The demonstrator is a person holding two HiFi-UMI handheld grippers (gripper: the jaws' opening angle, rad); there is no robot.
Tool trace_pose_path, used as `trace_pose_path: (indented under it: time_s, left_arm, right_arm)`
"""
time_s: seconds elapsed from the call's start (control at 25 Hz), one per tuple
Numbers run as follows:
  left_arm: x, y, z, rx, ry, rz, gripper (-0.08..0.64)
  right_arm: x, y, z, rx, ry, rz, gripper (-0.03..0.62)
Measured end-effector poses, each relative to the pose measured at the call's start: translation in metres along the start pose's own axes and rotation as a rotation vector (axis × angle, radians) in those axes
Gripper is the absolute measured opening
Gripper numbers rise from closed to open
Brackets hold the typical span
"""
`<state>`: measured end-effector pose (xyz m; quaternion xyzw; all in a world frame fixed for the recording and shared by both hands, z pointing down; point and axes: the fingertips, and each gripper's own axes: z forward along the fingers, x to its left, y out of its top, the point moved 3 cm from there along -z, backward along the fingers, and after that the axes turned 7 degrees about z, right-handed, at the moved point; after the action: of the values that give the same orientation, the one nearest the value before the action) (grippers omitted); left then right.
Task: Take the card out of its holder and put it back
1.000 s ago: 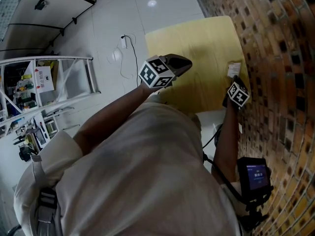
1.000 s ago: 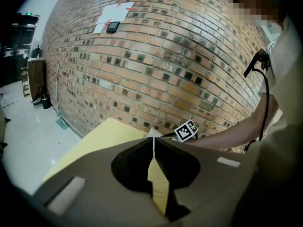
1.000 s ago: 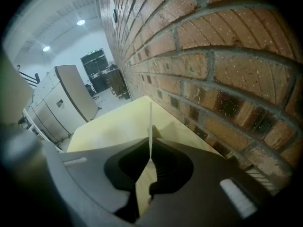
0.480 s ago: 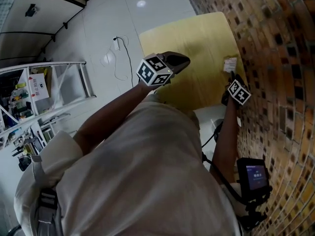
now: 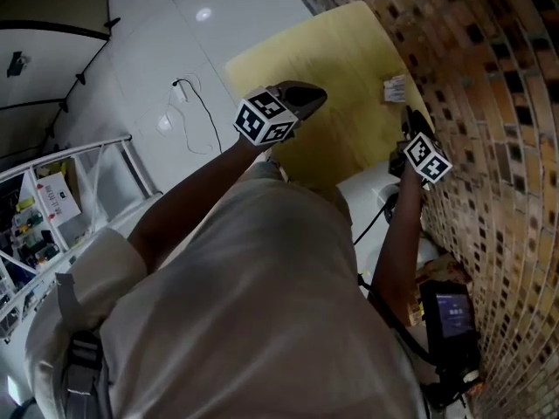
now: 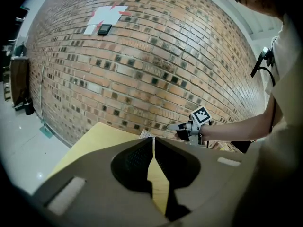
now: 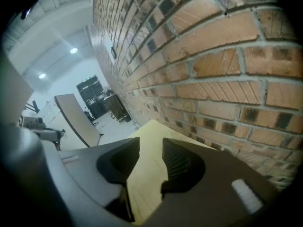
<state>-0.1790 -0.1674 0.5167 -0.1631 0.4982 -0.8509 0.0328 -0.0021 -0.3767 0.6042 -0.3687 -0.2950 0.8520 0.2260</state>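
A yellow tabletop (image 5: 297,51) runs along a brick wall (image 5: 489,77) above pale floor tiles. Nearest, the left gripper (image 5: 316,97) hovers over the tabletop's near part, clenched on nothing. Further on, beside the wall, the right gripper (image 5: 409,119) has just been opening its jaws, and nothing sits between them. Just beyond it the card (image 5: 395,88) lies by the wall, too small to tell whether it is seated in its holder. If only half in, a passing jaw could likely knock it loose.
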Motion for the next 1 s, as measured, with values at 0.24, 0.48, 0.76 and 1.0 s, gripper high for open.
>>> trace_pose_path:
  time_s: [0.24,0.48,0.76,1.0]
  left_arm:
    - [0.006,-0.009,-0.015,0.021,-0.075,0.164,0.032]
    - [0.016,-0.023,-0.025,0.020,-0.147,0.289,0.029]
    - [0.021,-0.047,-0.032,0.051,-0.212,0.304,0.028]
    - [0.026,-0.056,-0.046,0.078,-0.214,0.289,0.026]
  right_arm:
    - [0.046,0.010,-0.050,-0.107,-0.063,0.013,0.146]
    - [0.079,-0.015,-0.084,-0.181,-0.140,-0.006,0.138]
    - [0.088,-0.066,-0.101,-0.198,-0.201,0.043,0.138]
    - [0.096,-0.092,-0.115,-0.228,-0.210,0.084,0.138]
